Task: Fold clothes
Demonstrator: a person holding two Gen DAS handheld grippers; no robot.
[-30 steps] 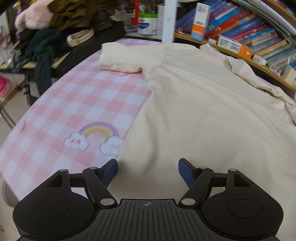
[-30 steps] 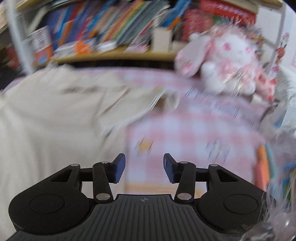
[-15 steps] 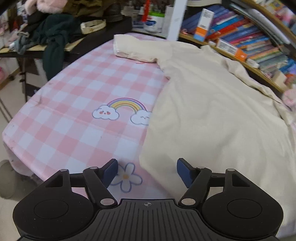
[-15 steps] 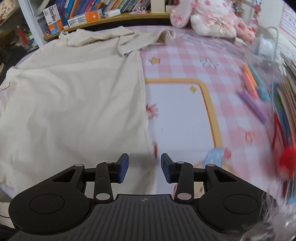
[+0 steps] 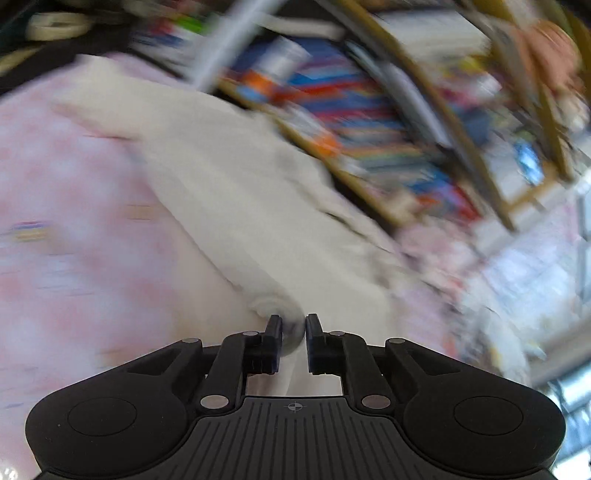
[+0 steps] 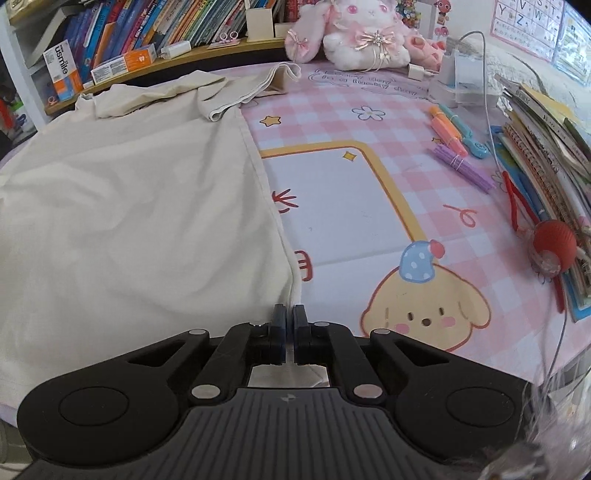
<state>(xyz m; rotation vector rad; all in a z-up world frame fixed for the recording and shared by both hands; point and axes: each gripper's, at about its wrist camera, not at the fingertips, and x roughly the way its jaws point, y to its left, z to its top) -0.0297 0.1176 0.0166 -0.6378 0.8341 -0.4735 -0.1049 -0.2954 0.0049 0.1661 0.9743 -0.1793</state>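
Observation:
A cream shirt [image 6: 140,206] lies spread flat over a pink checked table mat [image 6: 332,199]. In the right wrist view my right gripper [image 6: 289,317] is shut on the shirt's near right hem corner, where the side seam meets the bottom edge. The left wrist view is heavily blurred by motion. There my left gripper [image 5: 293,326] is shut on a bunched fold of the same cream shirt [image 5: 236,206], which trails away from the jaws toward the far left.
A bookshelf [image 6: 155,33] runs along the back. A pink plush rabbit [image 6: 362,33] sits at the far edge. Coloured pens [image 6: 458,147], stacked books [image 6: 546,162], a red ball [image 6: 554,240] and a charger with cable [image 6: 458,81] crowd the right side.
Both grippers have gone from open to shut on the shirt's bottom hem. The left gripper is swinging fast with its cloth; the right has settled at the hem corner.

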